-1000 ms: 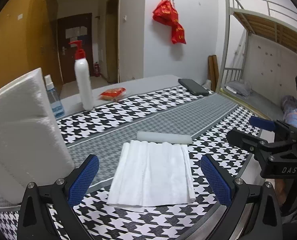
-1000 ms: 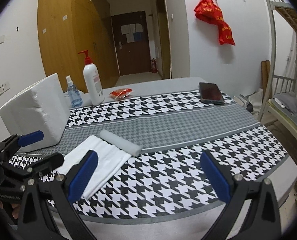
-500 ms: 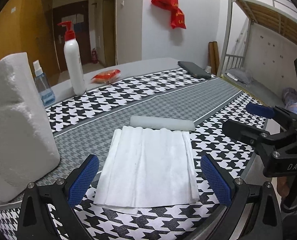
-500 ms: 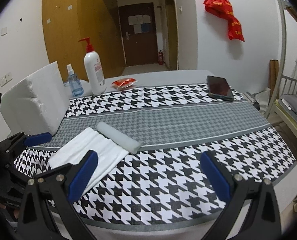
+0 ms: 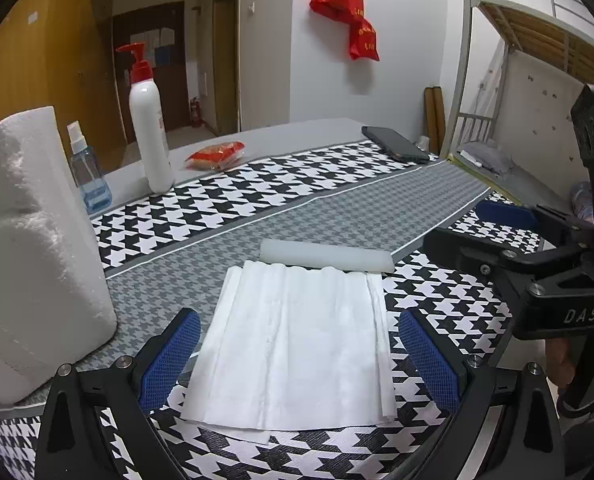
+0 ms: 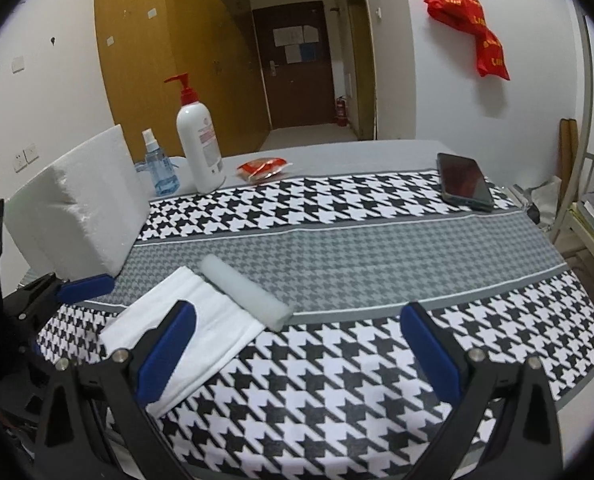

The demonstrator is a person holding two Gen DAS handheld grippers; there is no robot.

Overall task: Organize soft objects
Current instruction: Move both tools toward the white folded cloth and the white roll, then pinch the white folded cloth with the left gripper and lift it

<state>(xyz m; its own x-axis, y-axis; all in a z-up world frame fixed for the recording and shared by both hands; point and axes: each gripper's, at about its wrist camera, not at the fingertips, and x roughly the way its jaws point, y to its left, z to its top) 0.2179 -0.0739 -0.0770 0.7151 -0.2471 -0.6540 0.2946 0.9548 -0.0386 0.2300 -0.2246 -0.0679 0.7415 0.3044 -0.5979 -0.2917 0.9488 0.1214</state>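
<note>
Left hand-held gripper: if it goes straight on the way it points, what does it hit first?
Most likely the folded white cloth, lying flat between the open fingers of the left hand-held gripper. Just beyond it lies the white foam roll across the path. Depth is hard to judge; it might pass above the cloth.

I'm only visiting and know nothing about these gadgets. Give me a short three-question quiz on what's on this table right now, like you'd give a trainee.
1. True or false: the white cloth lies flat on the tablecloth, with the foam roll along its far edge.
2. Which is taller, the pump bottle or the spray bottle?
3. The jaws of the left gripper and right gripper are: A shut, B open, C holding cloth.

Key: 1 true; 2 pump bottle; 3 B.
</note>
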